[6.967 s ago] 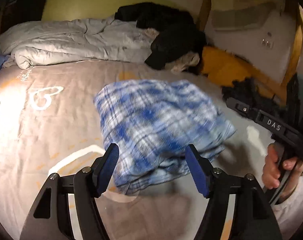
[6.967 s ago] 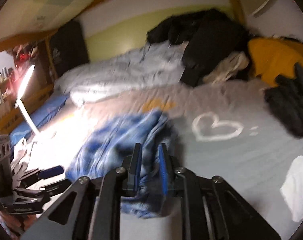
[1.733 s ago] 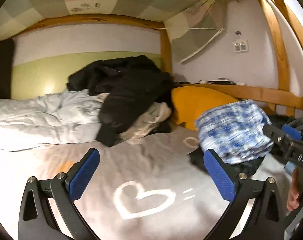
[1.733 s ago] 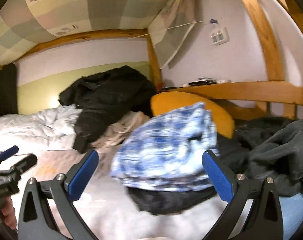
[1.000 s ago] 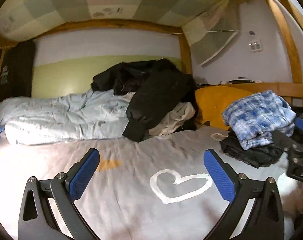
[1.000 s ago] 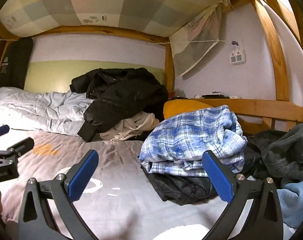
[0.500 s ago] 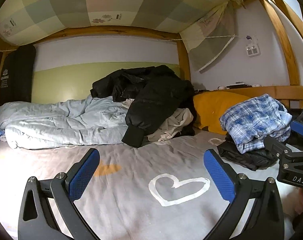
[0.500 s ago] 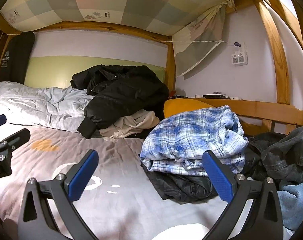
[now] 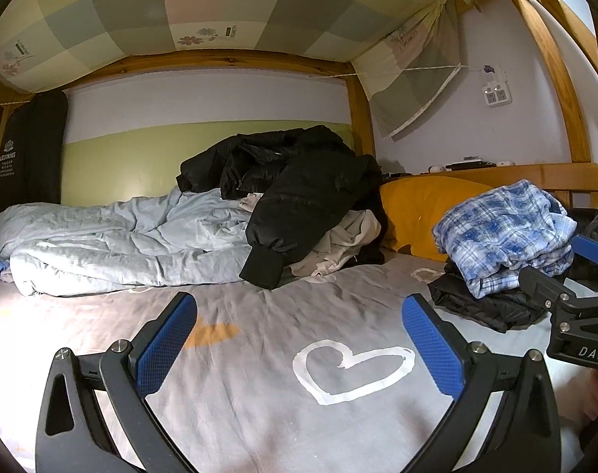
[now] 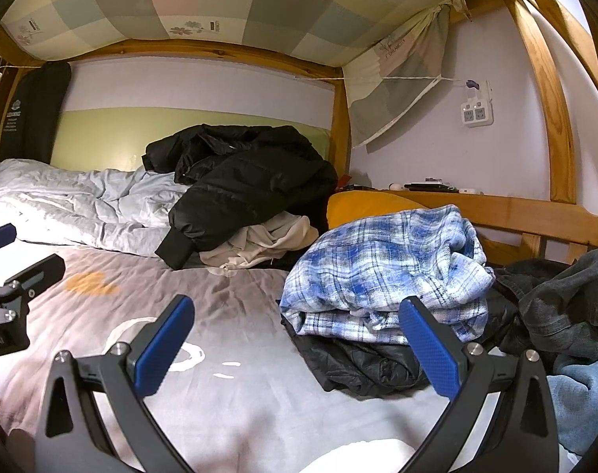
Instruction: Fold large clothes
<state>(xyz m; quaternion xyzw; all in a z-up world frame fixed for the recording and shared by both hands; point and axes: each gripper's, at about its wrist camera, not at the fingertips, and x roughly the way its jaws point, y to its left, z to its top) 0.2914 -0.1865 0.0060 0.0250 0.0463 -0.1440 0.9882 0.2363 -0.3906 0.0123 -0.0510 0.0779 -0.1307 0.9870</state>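
A folded blue-and-white plaid shirt [image 9: 504, 232] [image 10: 389, 268] lies on top of a folded black garment [image 9: 480, 307] [image 10: 362, 362] at the right side of the bed. My left gripper [image 9: 299, 327] is open over the grey sheet with a white heart print [image 9: 350, 366], holding nothing. My right gripper [image 10: 295, 331] is open too, low in front of the stack, its right pad [image 10: 429, 343] just before the shirt's lower edge. In the left wrist view the right gripper [image 9: 575, 280] shows at the right edge; in the right wrist view the left gripper [image 10: 7, 272] shows at the left edge.
A black puffer jacket [image 9: 299, 185] [image 10: 243, 185] lies heaped on a cream garment and a pale blue duvet [image 9: 121, 236] at the back. An orange pillow [image 9: 417, 209] sits behind the stack. Dark grey and blue clothes [image 10: 559, 307] pile at the right. A wooden rail [image 10: 516, 213] borders the bed.
Seven seconds ago the shirt lay mid-bed with my right gripper shut on it. It went onto the black garment and was let go. Both grippers have since drawn back slightly.
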